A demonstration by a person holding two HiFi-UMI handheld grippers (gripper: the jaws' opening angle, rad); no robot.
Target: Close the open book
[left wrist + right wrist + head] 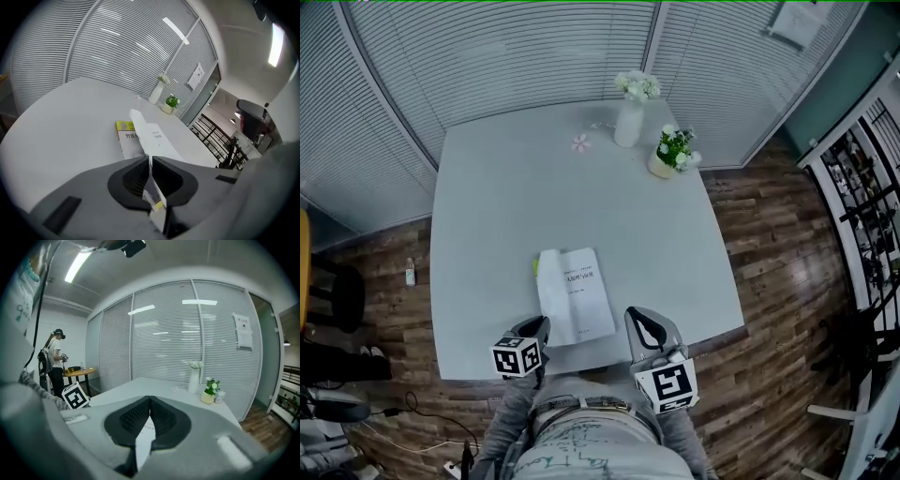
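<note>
Book cover shows "智能"; other print too small

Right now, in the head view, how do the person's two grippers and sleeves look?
The left gripper and the right gripper are alike: pale grey shells, two tapering jaws lined with black ribbed pads, and a white cube bearing black square markers. No cable shows. Both sleeves are grey.

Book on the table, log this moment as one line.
book: open, near table front edge | left gripper: shut on white page | right gripper: shut, right of book
</note>
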